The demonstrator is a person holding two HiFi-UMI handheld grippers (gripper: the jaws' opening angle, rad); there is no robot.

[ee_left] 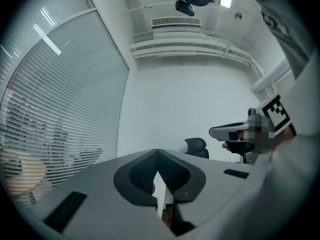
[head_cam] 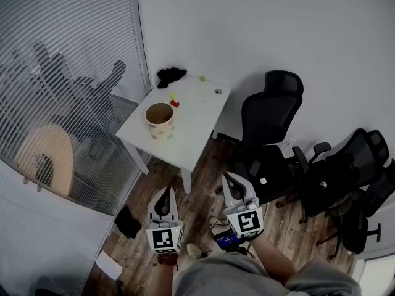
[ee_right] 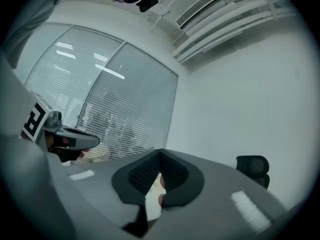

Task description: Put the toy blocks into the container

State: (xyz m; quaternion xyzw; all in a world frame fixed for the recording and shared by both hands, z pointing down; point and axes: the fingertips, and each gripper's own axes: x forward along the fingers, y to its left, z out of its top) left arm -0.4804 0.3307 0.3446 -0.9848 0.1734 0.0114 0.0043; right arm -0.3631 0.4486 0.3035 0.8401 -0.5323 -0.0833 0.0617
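Head view | left gripper (head_cam: 165, 191), right gripper (head_cam: 229, 177) closed | container (head_cam: 159, 121) on table (head_cam: 199, 119)

The desk (head_cam: 199, 108) looks smooth and matt, the floor (head_cam: 195, 197) wooden planks, the cup (head_cam: 160, 122) perhaps cardboard.

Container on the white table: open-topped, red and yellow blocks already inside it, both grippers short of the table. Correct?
One thing is off. The head view shows the red and yellow blocks lying on the white table beyond the container, not inside it. The container is open-topped, and the left gripper and right gripper are short of the table.
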